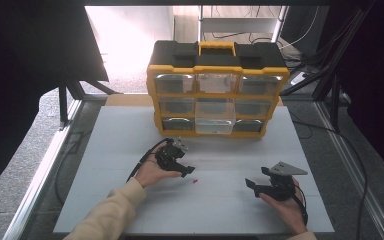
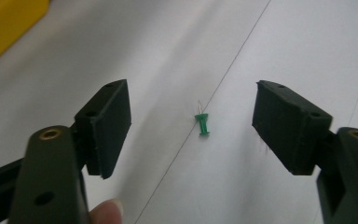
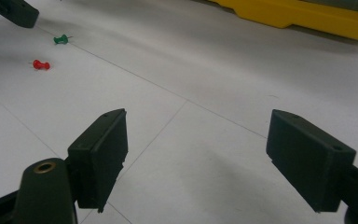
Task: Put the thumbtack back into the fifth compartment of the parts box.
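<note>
The left gripper [image 1: 185, 167], a black two-jaw tool held in the person's left hand [image 1: 152, 172], hangs low over the white table top [image 1: 230, 200], left of centre and nearer than the yellow and black plastic drawer organiser [image 1: 215, 90] that stands at the far side. In the left gripper view its jaws stand wide apart with a small green plastic push pin [image 2: 203, 124] lying on the table in the gap between them, closer to neither pad and touched by neither; the pin lies on its side just beside a thin seam line in the table surface, its metal point aimed away from the gripper. A fingertip [image 2: 107, 210] shows at the near edge of that view. A small red plastic push pin [image 3: 41, 65] lies near the green one, a little nearer and to the right of it in the high view, also on its side. The right gripper [image 1: 260, 182], in the person's right hand [image 1: 285, 200], sits over the near right part of the table, well apart from both pins, with its jaws wide and nothing between them
</note>
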